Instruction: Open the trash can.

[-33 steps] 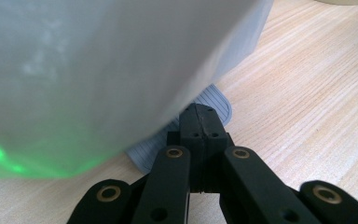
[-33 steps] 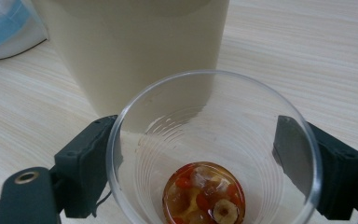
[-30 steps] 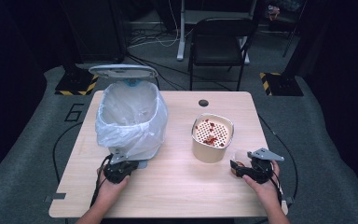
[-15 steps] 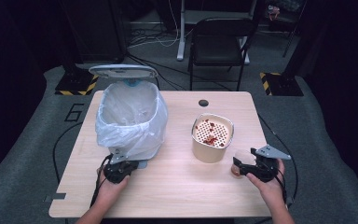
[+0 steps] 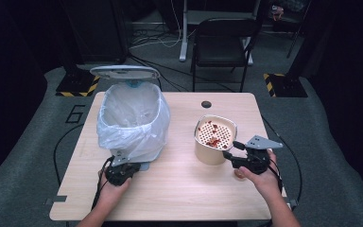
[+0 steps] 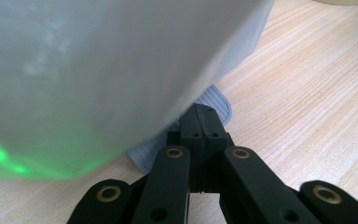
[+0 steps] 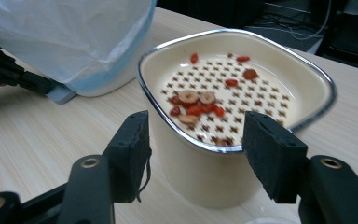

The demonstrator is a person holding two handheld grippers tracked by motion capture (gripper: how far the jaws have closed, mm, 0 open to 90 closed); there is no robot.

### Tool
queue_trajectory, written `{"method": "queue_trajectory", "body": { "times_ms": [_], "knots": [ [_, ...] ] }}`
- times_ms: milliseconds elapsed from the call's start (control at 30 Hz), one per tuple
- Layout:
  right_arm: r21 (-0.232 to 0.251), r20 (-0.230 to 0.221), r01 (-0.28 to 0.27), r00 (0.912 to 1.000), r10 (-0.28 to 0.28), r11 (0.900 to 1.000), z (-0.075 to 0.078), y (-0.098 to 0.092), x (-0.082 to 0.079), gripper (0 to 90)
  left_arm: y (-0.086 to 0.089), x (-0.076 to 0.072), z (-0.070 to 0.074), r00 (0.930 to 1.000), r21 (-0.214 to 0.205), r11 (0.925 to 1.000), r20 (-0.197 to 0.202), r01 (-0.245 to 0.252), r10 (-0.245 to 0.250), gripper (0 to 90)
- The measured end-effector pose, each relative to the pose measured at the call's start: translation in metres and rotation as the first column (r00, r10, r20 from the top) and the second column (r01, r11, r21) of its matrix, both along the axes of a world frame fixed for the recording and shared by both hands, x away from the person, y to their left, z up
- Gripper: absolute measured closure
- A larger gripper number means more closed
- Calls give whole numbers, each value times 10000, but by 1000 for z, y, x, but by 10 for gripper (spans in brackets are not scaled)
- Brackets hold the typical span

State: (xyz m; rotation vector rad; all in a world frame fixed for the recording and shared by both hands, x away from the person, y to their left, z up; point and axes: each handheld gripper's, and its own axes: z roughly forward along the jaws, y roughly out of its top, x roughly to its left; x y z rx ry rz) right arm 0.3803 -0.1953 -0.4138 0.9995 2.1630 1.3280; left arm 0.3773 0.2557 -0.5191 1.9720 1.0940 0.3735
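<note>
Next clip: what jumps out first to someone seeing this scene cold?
The bin, lined with a white bag and its lid up, dominates the table's left side, with the left gripper shut on its pedal. At right stands a cream container whose strainer insert holds red scraps; the right gripper, jaws just closing, faces its near rim without touching.

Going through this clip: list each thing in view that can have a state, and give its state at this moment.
Grey pedal bin lined with a white plastic bag: lid up, upright.
Grey foot pedal of the bin: pressed under the left gripper's tips.
Cream strainer pot with a perforated insert: upright, uncovered, red and tan scraps on the insert.
Left gripper: shut.
Right gripper: jaws apart, just been closing, at the pot's near rim, pads not pressing.
</note>
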Motion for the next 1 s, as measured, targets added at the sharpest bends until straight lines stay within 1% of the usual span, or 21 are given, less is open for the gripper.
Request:
{"method": "queue_trajectory", "body": {
  "times_ms": [133, 200, 267, 333, 433, 500, 533, 567, 633, 700, 733, 767, 800, 900, 967, 1000],
  "knots": [
    [-69, -121, -282, 9995, 282, 9996, 2, 14, 7, 460, 0, 0, 0, 10000, -26, 10000, -14, -6, 6, 900],
    [-200, -201, -499, 9986, 495, 9986, 2, 21, 10, 495, 0, 0, 0, 10000, -8, 10000, -1, -3, 3, 900],
    [-294, -306, -798, 9964, 789, 9964, 1, 28, 13, 537, 0, 0, -1, 10000, -150, 9999, -8, -29, 28, 900],
    [-435, -404, -890, 9954, 872, 9951, -1, 35, 16, 560, 0, 0, 0, 10000, -60, 10000, -9, -29, 29, 900],
    [-396, -520, -1095, 9929, 1074, 9932, -4, 43, 20, 613, 0, 0, 0, 10000, -66, 10000, 4, -11, 11, 900],
    [-527, -555, -1118, 9925, 1088, 9923, -5, 48, 21, 643, 0, 0, 0, 10000, -33, 10000, -4, -3, 3, 900],
    [-580, -562, -1138, 9923, 1106, 9918, -5, 50, 22, 655, 0, 0, -1, 10000, -159, 9999, 1, -14, 14, 900],
    [-607, -566, -1174, 9919, 1140, 9912, -5, 50, 23, 671, 0, 0, -1, 10000, -161, 9999, -6, -18, 18, 900],
    [-509, -642, -1284, 9901, 1251, 9904, -5, 51, 26, 685, 0, 0, 0, 10000, -44, 10000, -13, -17, 17, 900],
    [-457, -708, -1332, 9890, 1298, 9900, -6, 53, 29, 683, 0, 0, 0, 10000, -57, 10000, -17, -15, 14, 900],
    [-481, -715, -1310, 9893, 1274, 9902, -7, 54, 29, 685, 0, 0, -1, 10000, -153, 9999, -1, -16, 16, 900],
    [-508, -700, -1297, 9896, 1260, 9903, -7, 55, 30, 692, 0, 0, -1, 10000, -164, 9999, -11, -11, 11, 900],
    [-508, -661, -1270, 9901, 1235, 9906, -7, 57, 30, 712, 1, 0, 0, 10000, -89, 10000, -51, 3, -3, 900],
    [-393, -623, -1271, 9903, 1245, 9911, -8, 60, 30, 784, 0, 0, 0, 10000, -138, 9999, -37, -19, 19, 900],
    [-425, -605, -1329, 9896, 1302, 9902, -9, 62, 31, 790, 1, 0, 0, 10000, -134, 9999, -40, -20, 19, 900],
    [-407, -683, -1332, 9891, 1302, 9903, -10, 63, 31, 798, 1, 0, 0, 10000, -136, 9999, -40, -25, 25, 900]
  ]
}}
